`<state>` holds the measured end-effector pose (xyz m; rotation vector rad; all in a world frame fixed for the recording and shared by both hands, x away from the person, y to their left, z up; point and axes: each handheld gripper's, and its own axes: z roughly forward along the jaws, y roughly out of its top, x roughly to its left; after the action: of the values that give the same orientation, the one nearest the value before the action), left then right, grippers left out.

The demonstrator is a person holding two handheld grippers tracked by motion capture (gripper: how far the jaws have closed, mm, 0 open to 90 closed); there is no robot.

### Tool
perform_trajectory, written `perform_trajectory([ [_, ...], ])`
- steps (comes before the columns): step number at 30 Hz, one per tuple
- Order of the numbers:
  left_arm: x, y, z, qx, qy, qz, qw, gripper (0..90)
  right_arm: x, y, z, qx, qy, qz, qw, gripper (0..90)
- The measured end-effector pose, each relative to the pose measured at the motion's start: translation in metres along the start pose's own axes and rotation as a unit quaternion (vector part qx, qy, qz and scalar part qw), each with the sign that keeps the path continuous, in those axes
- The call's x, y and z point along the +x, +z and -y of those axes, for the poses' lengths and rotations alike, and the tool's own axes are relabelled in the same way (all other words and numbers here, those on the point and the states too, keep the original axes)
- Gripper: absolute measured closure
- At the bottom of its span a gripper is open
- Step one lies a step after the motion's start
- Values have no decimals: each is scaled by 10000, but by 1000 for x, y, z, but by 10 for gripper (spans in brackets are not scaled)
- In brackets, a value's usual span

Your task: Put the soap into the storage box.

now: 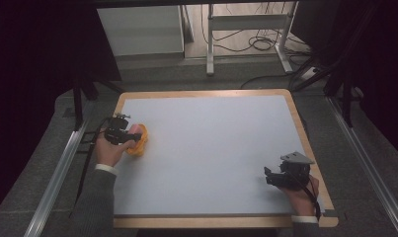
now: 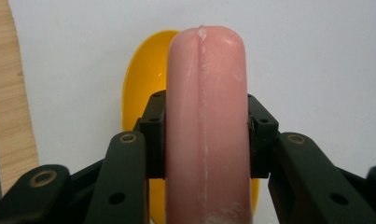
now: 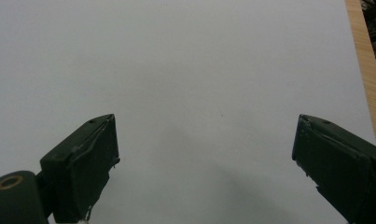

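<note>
A pink sausage (image 2: 206,126) is clamped between the jaws of my left gripper (image 2: 206,135), held just above a yellow dish (image 2: 141,79) on the grey mat. From above, the left gripper (image 1: 130,134) sits at the mat's left edge, with the sausage (image 1: 135,128) and the yellow dish (image 1: 139,145) partly hidden under it. My right gripper (image 1: 269,176) rests near the mat's front right corner. In the right gripper view its jaws (image 3: 204,163) stand wide apart with only bare mat between them.
The grey mat (image 1: 211,148) covers a wooden board (image 1: 305,133) with a light rim. Dark carpet and metal rails (image 1: 58,173) flank the board. Table legs and cables (image 1: 256,42) lie on the floor beyond the far edge.
</note>
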<state>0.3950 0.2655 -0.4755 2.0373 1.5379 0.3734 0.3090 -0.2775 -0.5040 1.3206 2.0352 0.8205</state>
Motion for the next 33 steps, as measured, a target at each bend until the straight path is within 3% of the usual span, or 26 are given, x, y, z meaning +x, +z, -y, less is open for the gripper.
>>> perform_trajectory([
  [7,2,8,2,121,-8,-18,9999,597,0,1,0,18,-2,3,10000,67],
  [12,1,6,2,56,9,-2,10000,594,1,1,0,46,-22,13,10000,67],
  [14,1,5,2,101,31,35,9999,551,1,1,0,52,-25,17,10000,67],
  [18,-1,-3,2,-129,7,25,9999,370,2,2,0,69,-42,26,10000,67],
  [23,-5,-19,7,-535,80,-20,9985,265,2,3,1,77,-38,23,10000,67],
  [27,-11,-31,14,-841,174,80,9963,239,2,3,1,76,-33,17,10000,67],
  [33,-14,-41,32,-984,274,402,9940,233,2,3,0,67,-38,8,10000,67],
])
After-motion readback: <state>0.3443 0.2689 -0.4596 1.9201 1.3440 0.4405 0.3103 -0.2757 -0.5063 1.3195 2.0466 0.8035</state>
